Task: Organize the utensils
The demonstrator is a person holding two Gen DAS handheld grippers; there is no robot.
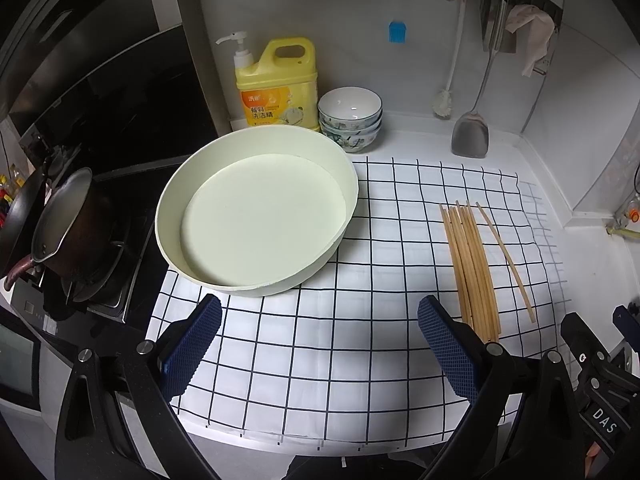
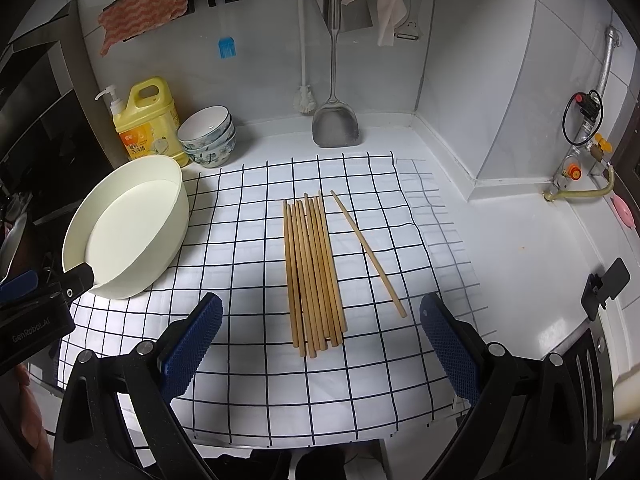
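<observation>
Nothing of the task appears done. The chopsticks (image 2: 314, 272) lie as a bundle on the checked cloth (image 2: 248, 380), right of its middle, tips pointing toward the back wall; one stray chopstick (image 2: 368, 252) lies apart on the bundle's right, angled toward the cloth's right edge. The basin (image 1: 256, 208) sits on the cloth's left rear corner, overhanging toward the stove, and is empty. The left gripper (image 1: 320, 356) hovers over the cloth's front edge, jaws spread wide, grasping nothing; its right finger sits just in front of the bundle's near ends. The right gripper (image 2: 322, 350) hovers over the front edge too, jaws spread wide and empty, with the bundle's near ends between its fingers in view. Bowls (image 2: 208, 140) and a detergent jug (image 2: 150, 120) stand behind the basin, off the cloth. Judgement: all chopsticks remain to be gathered, the stray included; the basin is the likely receptacle, though that cannot be confirmed
</observation>
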